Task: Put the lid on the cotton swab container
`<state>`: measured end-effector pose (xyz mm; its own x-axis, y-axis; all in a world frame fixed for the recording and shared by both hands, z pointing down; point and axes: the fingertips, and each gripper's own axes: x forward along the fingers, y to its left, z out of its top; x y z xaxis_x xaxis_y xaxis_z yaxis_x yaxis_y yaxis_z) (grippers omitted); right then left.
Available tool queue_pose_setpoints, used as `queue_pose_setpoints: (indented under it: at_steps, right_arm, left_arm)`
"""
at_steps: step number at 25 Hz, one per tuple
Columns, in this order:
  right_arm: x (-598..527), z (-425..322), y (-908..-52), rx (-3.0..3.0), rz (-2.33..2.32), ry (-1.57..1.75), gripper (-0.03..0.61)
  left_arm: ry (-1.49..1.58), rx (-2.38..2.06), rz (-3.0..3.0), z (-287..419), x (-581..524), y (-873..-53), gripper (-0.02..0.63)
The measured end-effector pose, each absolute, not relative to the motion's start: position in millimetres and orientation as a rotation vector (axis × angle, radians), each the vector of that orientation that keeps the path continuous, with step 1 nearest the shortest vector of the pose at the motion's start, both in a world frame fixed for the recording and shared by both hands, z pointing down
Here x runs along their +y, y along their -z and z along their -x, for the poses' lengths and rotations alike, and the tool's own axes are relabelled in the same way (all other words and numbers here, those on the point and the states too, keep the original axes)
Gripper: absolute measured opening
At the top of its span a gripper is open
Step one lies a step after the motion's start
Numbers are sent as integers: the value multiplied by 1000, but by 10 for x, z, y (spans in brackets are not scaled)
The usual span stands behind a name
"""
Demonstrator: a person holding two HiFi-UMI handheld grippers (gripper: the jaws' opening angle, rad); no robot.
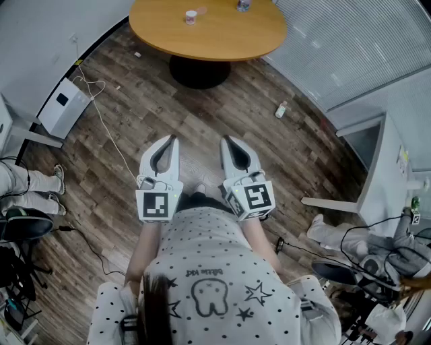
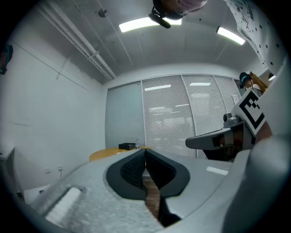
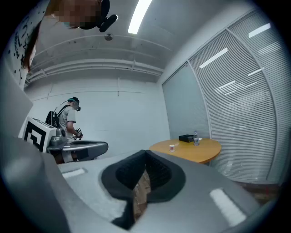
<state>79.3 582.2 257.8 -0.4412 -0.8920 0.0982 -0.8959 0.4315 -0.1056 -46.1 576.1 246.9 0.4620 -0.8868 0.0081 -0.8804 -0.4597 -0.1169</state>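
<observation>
Far ahead stands a round wooden table (image 1: 222, 37). On it sits a small white container with a reddish band (image 1: 191, 17), too small to show a lid. The right gripper view has the same container (image 3: 171, 147) on the table (image 3: 200, 152). My left gripper (image 1: 173, 139) and right gripper (image 1: 226, 140) are held side by side over the wood floor, well short of the table. Both point level toward it. Both are shut with nothing between the pads, as the left gripper (image 2: 145, 150) and right gripper (image 3: 145, 153) show in their own views.
A bottle (image 1: 243, 5) and a black box (image 3: 186, 138) also sit on the table. On the floor lie a white box (image 1: 64, 106) with a cable at left and a small bottle (image 1: 281, 110) at right. Blinds line the right wall. A person (image 3: 68, 120) stands far left.
</observation>
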Motion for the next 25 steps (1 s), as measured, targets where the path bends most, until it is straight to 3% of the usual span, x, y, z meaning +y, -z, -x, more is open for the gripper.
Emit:
queue_pose_setpoints:
  at_steps: [25]
  right_arm:
    - [5775,-993,-2508,-2728,-1585,-169,3]
  left_arm:
    - [82,1599,2589,153,5723,-2378,11]
